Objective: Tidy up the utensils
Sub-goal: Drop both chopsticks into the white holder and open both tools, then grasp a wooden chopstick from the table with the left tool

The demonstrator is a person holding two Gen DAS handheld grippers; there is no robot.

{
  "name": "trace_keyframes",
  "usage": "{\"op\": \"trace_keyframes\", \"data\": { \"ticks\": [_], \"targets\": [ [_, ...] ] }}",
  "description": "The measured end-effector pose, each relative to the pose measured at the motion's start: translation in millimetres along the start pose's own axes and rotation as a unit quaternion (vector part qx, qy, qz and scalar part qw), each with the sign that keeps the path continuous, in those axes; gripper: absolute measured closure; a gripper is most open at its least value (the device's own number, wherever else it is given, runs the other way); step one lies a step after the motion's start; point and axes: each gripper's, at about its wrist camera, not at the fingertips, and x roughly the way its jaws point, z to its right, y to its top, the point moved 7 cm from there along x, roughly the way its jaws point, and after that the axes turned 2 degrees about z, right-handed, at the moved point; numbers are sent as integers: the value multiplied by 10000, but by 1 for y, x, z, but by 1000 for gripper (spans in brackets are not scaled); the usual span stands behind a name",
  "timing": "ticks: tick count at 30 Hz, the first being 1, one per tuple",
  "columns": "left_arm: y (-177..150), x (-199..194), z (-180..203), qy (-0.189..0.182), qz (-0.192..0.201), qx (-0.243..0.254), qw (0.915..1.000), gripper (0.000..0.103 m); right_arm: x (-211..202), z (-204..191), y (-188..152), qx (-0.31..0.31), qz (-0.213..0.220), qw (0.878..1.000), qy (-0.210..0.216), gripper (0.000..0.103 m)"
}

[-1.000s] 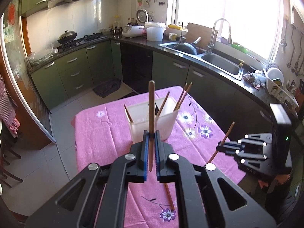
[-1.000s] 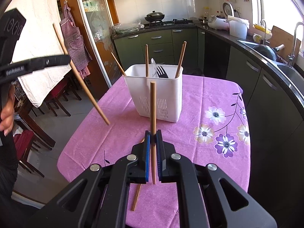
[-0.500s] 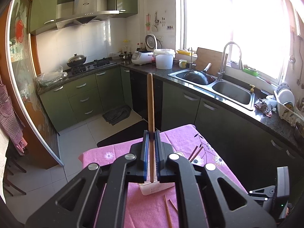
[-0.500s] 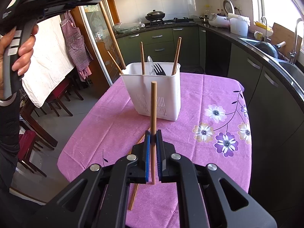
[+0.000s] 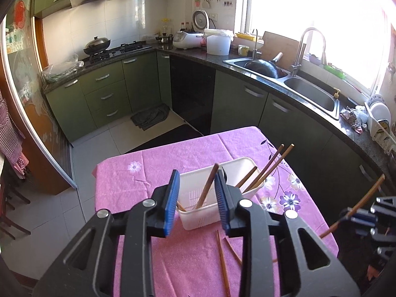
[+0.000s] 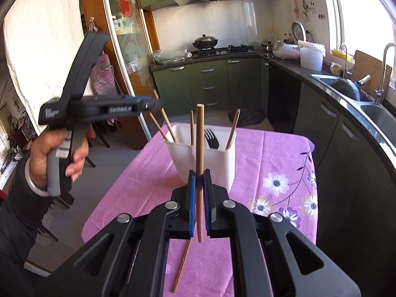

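Note:
A white utensil holder (image 5: 212,199) (image 6: 201,159) stands on the pink flowered tablecloth (image 5: 153,173). It holds several wooden chopsticks and a black fork (image 6: 212,138). My left gripper (image 5: 196,198) is open above the holder's left end; a chopstick (image 5: 206,189) stands in the holder between its jaws, free of them. In the right wrist view the left gripper (image 6: 151,104) hovers over the holder. My right gripper (image 6: 199,198) is shut on an upright chopstick (image 6: 199,153), in front of the holder.
Loose chopsticks (image 5: 222,259) (image 6: 183,264) lie on the cloth in front of the holder. The table edge drops off at the right toward green cabinets and a sink (image 5: 309,94). Chairs (image 6: 99,133) stand left of the table.
My left gripper came down over the holder, opened and let go of its chopstick, which now stands in the holder. The right gripper rose slightly, still holding its chopstick.

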Motion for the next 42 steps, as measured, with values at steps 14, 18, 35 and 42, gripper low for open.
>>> {"op": "trace_keyframes", "data": {
  "ticks": [14, 18, 35, 42],
  "targets": [
    [-65, -58, 4, -126, -56, 245, 9996, 45, 40, 27, 128, 534, 945, 9931, -451, 96],
    [-86, -50, 4, -187, -328, 278, 9989, 44, 76, 28, 106, 513, 513, 9964, -439, 96],
    [-140, 18, 37, -502, -1509, 286, 9869, 43, 24, 12, 17, 161, 102, 9997, -175, 88],
    [-177, 81, 50, -460, -2435, 102, 9688, 46, 60, 50, -66, 355, -919, 9940, -481, 87]
  ]
}}
